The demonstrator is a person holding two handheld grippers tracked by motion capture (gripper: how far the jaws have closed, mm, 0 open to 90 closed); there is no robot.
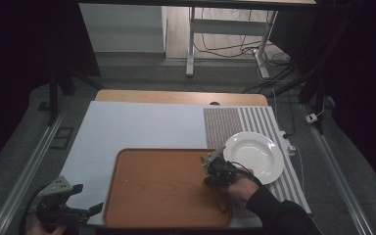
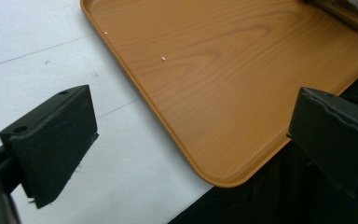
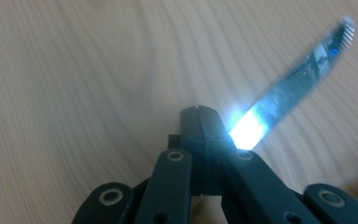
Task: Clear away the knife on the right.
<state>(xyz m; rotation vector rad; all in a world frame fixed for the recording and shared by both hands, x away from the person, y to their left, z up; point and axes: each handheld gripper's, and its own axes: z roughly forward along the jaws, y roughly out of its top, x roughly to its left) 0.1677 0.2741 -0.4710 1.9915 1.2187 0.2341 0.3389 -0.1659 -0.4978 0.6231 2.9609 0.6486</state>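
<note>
Right gripper view: right gripper [image 3: 209,122] clenched on shiny metal knife [image 3: 303,77] over brown wooden tray [image 1: 166,188] | left gripper [image 2: 191,135] released, near-left | risk: thin blade pivots, slips.

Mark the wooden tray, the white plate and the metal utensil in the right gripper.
wooden tray [image 1: 161,188], high view, bare middle of its floor.
white plate [image 1: 254,157], high view, centre of its well.
metal utensil [image 3: 298,74], right gripper view, shiny flat shaft sticking out of the shut jaws.
</note>
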